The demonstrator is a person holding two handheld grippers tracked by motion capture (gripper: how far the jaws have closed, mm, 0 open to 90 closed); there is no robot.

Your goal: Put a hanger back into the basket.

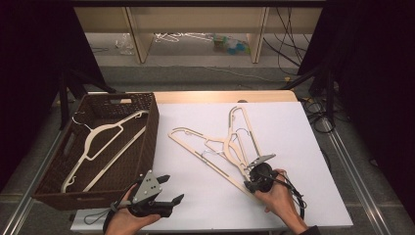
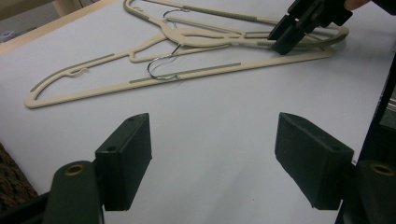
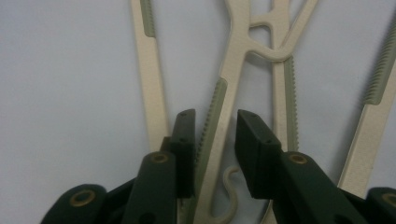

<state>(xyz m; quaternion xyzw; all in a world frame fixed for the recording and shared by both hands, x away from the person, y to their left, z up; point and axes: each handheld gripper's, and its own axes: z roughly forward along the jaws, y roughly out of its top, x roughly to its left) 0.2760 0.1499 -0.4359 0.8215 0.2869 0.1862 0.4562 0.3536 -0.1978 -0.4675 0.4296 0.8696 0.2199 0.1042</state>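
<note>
1. On the white table top (image 1: pixel 205 196), where we work, two pale hangers (image 1: pixel 222 147) lie crossed in a loose heap right of the middle, and a third hanger (image 1: pixel 105 142) lies flat inside the brown basket (image 1: pixel 147 142) at the left edge.

2. We judge the job in hand to be lifting one hanger off the heap, with the basket as the likely place for it. From the heap, the basket lies well away to the left, past our left gripper (image 1: pixel 171 188).

3. Our right gripper (image 1: pixel 252 175) is by far the nearer of the two: it sits at the near right corner of the heap, where the hangers' ends come together.

4. The hanger arm (image 3: pixel 219 126) we are after runs straight away from that gripper, its long axis in line with the jaws, so the grip goes across its thin width. In the right gripper view the arm passes between the two pads; they have drawn in to a narrow gap on either side, with a sliver of space showing, so they are not yet pinching.

5. Our left gripper waits near the basket's front corner, jaws spread wide with nothing between them, well apart from the heap.
</note>
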